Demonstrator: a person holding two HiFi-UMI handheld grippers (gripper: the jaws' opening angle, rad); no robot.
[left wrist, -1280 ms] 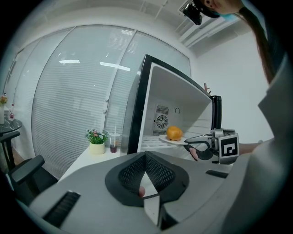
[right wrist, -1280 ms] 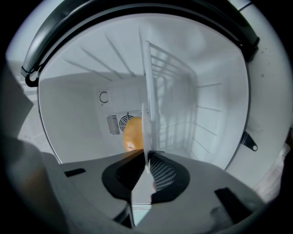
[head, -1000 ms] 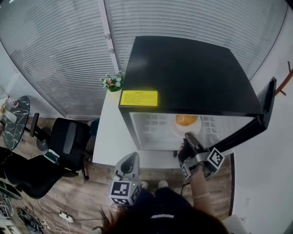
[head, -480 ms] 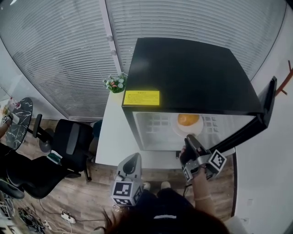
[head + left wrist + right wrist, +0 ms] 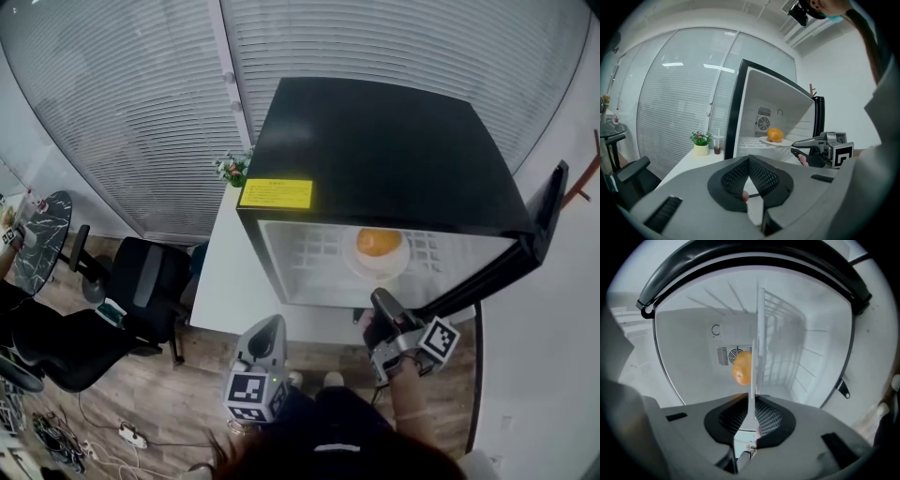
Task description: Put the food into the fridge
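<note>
A black mini fridge (image 5: 375, 150) stands open, its door (image 5: 544, 234) swung to the right. On its white shelf sits a white plate (image 5: 375, 264) with an orange (image 5: 378, 242) on it. My right gripper (image 5: 380, 302) reaches to the plate's near rim. In the right gripper view the plate (image 5: 757, 357) runs edge-on between the jaws of the right gripper (image 5: 753, 401), which are closing on the rim, with the orange (image 5: 742, 367) just beyond. My left gripper (image 5: 267, 330) hangs low in front of the table, shut and empty, also seen as the left gripper (image 5: 749, 159).
A white table (image 5: 225, 272) stands left of the fridge, with a small potted plant (image 5: 232, 169) at its back. A black office chair (image 5: 141, 281) is further left on the wood floor. Window blinds fill the wall behind. The fridge door juts out on the right.
The right gripper has shifted slightly toward me at the fridge opening. The plate with the orange stays on the shelf. The left gripper has hardly moved.
</note>
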